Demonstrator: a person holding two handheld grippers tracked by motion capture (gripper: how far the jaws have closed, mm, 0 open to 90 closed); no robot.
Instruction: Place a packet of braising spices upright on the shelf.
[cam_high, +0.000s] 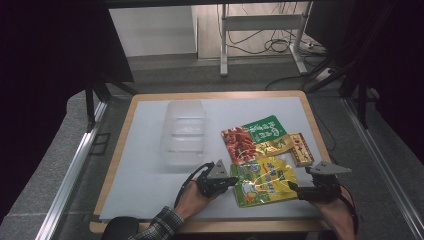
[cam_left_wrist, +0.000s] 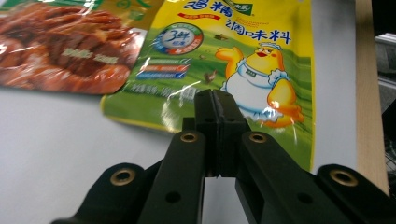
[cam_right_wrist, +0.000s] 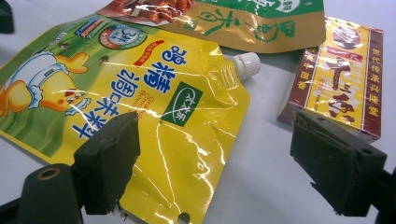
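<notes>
The yellow-green spouted pouch (cam_high: 264, 181), printed with a cartoon chick, is seen lying flat on the white bench (cam_high: 150, 150), and everything else is placed from it. At its left edge the left gripper (cam_high: 231, 180) is held low, its fingers (cam_left_wrist: 217, 116) pressed together with no gap between them; in the left gripper view their tips are seen at the pouch's lower margin, though whether the film is actually caught between them cannot be told. At the pouch's right edge the right gripper (cam_high: 294, 187) is held with its fingers (cam_right_wrist: 109, 161) spread wide, one pad lying over the pouch's yellow corner and the other well out over bare bench. The pouch's white screw cap (cam_right_wrist: 246, 64) is pointed toward a red and yellow box (cam_high: 301, 149), which is set just beyond the pouch's far right corner. A red and green packet (cam_high: 254, 137) showing braised meat is laid just behind the pouch, their edges overlapping. A clear plastic container (cam_high: 184, 132) is found farther off, behind and to the left of the pouch. A plaid sleeve (cam_high: 161, 224) is seen behind the left gripper.
</notes>
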